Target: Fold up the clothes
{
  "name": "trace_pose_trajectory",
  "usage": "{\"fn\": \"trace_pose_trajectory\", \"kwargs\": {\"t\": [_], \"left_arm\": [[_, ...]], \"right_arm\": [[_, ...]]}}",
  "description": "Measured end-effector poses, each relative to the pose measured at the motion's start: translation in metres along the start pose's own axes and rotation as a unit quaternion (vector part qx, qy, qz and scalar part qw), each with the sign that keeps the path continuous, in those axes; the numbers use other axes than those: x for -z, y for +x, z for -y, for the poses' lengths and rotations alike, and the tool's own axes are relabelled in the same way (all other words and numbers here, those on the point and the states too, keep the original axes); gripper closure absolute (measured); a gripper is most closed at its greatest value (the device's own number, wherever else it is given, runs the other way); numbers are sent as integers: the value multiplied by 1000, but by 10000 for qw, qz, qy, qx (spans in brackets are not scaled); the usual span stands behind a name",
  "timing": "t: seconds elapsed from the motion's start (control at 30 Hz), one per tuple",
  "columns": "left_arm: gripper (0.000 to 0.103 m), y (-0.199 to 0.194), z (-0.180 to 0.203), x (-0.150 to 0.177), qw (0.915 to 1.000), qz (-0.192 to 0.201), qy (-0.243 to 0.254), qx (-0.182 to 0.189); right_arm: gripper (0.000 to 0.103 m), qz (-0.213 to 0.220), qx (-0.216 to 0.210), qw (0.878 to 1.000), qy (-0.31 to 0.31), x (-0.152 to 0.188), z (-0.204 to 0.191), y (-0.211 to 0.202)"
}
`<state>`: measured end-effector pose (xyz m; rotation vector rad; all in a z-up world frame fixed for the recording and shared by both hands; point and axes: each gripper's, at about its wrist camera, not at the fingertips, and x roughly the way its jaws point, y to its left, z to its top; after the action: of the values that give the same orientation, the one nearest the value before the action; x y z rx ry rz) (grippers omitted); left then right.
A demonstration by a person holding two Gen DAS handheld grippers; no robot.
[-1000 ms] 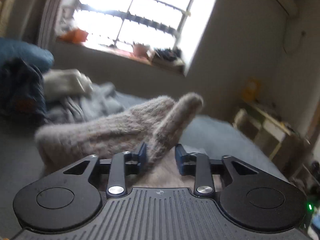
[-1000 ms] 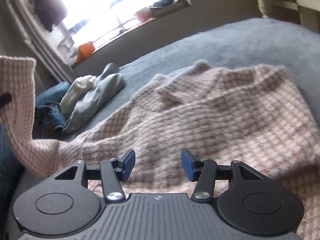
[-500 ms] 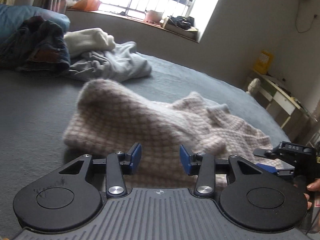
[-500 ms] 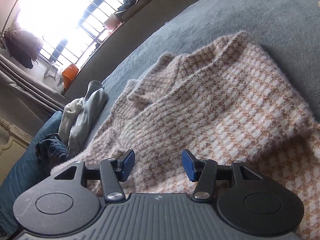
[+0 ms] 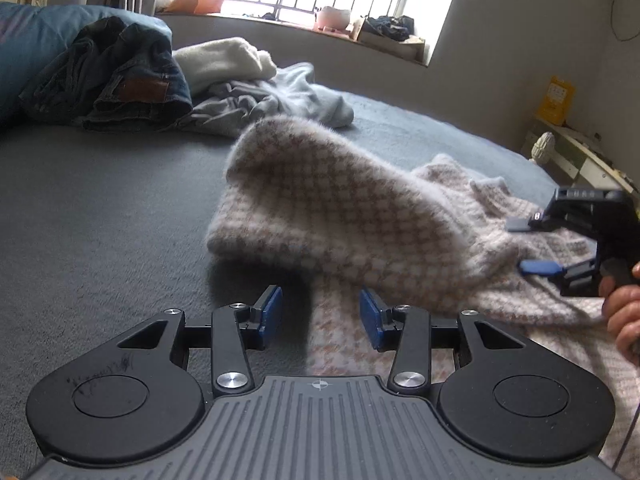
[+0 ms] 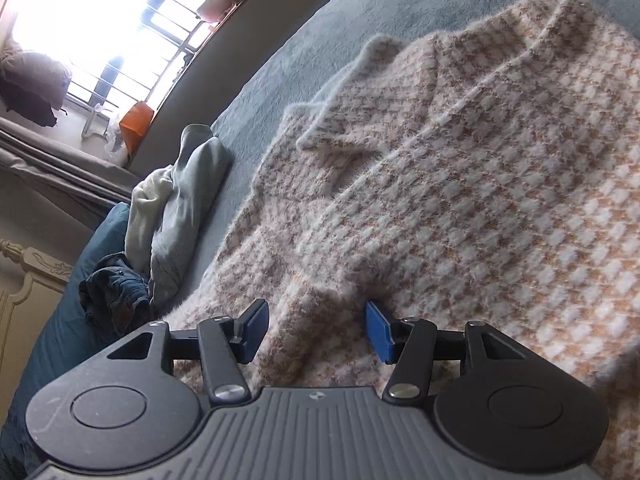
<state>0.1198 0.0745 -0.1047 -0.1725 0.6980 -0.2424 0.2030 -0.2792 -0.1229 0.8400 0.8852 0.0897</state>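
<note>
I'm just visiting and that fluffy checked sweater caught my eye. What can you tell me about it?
The sweater looks like a fuzzy knit in a small pink-beige and white check. It lies spread but rumpled on the grey bed cover, one sleeve folded across its body. Both open grippers hover at its near edge; neither pinches it. It lies apart from the other clothes.

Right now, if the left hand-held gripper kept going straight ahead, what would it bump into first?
Probably the fuzzy checked sweater. The left hand-held gripper is open, and the folded-over sleeve lies right ahead, though depth is hard to judge.

Left claw released the sweater sleeve.
</note>
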Motion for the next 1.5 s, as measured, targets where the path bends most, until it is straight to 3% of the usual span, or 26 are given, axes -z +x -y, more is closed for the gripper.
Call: {"fn": "trace_pose_trajectory", "kwargs": {"t": [0.2,0.33,0.43,0.7,0.8,0.93,1.07,1.2,1.37,1.5], "left_arm": [[60,5,-4,9,9999,-72,-21,-80],[60,7,0,12,9999,-103,49,-56],[60,8,1,13,9999,-145,27,-14],[58,11,2,15,9998,-172,67,-67],[57,11,3,15,9998,-158,49,-122],[55,13,5,13,9995,-104,-4,-293],[54,19,11,7,9989,-60,50,-458],[53,29,16,-3,9982,-44,15,-596],[51,37,19,-6,9972,-39,-163,-731],[46,38,26,-2,9966,-24,-5,-822]], "right_arm": [[49,-10,86,9999,-94,-4,-8,-1],[57,-8,42,10000,-14,-3,-5,-5],[60,12,-178,9998,132,-1,-3,-13],[61,-105,-80,9994,312,1,2,11],[87,-45,-86,9999,79,1,-7,15],[89,489,-412,9966,-524,3,-29,-25],[89,1214,-596,9861,-963,-9,-38,-94],[89,1769,-290,9750,-1312,-18,-28,-149],[89,1896,509,9738,-1149,-15,18,-161],[89,1958,956,9708,-1008,-6,51,-160]]}}
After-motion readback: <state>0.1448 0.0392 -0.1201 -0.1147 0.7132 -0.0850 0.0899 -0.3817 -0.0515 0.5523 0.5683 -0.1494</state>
